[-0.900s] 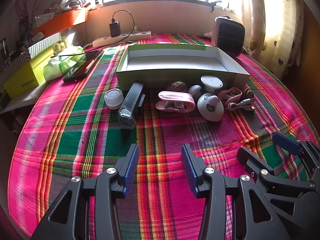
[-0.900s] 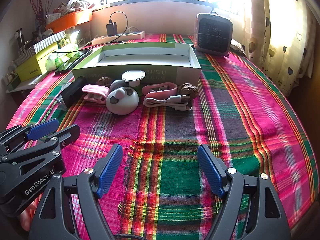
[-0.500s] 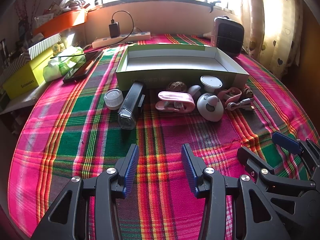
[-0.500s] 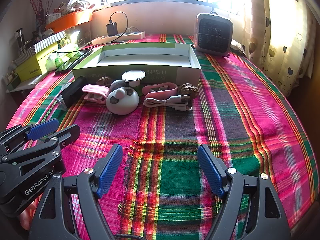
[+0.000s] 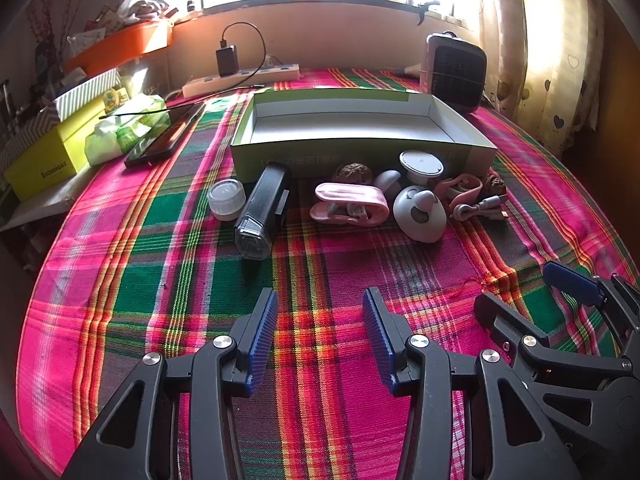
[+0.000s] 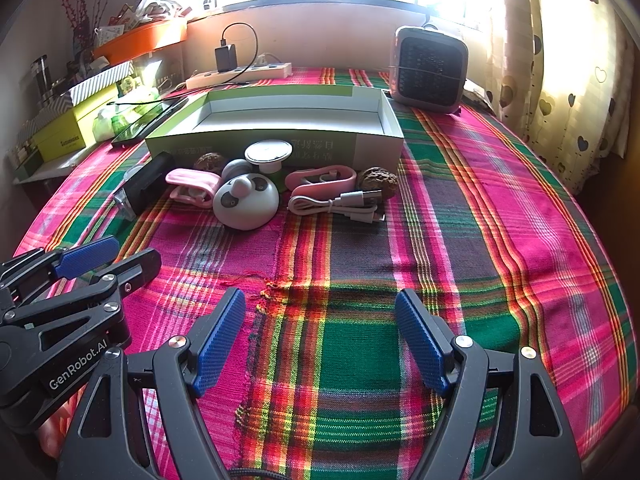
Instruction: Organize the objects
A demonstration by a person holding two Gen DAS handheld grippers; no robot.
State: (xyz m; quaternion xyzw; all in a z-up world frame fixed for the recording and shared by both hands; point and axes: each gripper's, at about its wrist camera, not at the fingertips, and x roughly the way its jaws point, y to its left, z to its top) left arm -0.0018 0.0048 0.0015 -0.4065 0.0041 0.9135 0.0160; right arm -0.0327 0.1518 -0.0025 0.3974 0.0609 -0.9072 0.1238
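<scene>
An open green and white box [image 5: 360,152] [image 6: 376,148] lies on the plaid cloth with nothing in it. In front of it sit a small clear jar [image 5: 226,199], a black flashlight [image 5: 262,210] [image 6: 146,188], a pink clip [image 5: 350,205] [image 6: 192,188], a white panda-faced gadget [image 5: 420,214] [image 6: 246,200], a white round disc [image 5: 421,163] [image 6: 268,152], a second pink clip [image 6: 320,179], a coiled white cable [image 6: 336,204] and walnuts [image 6: 378,181]. My left gripper [image 5: 320,336] and right gripper [image 6: 320,344] both stand open over bare cloth, well short of the objects.
A phone [image 5: 164,136], green tissue packs [image 5: 124,130] and a yellow box [image 5: 48,160] lie at the left. A power strip with charger [image 5: 240,76] and a small heater [image 6: 430,70] stand at the back. A curtain [image 6: 560,60] hangs at the right.
</scene>
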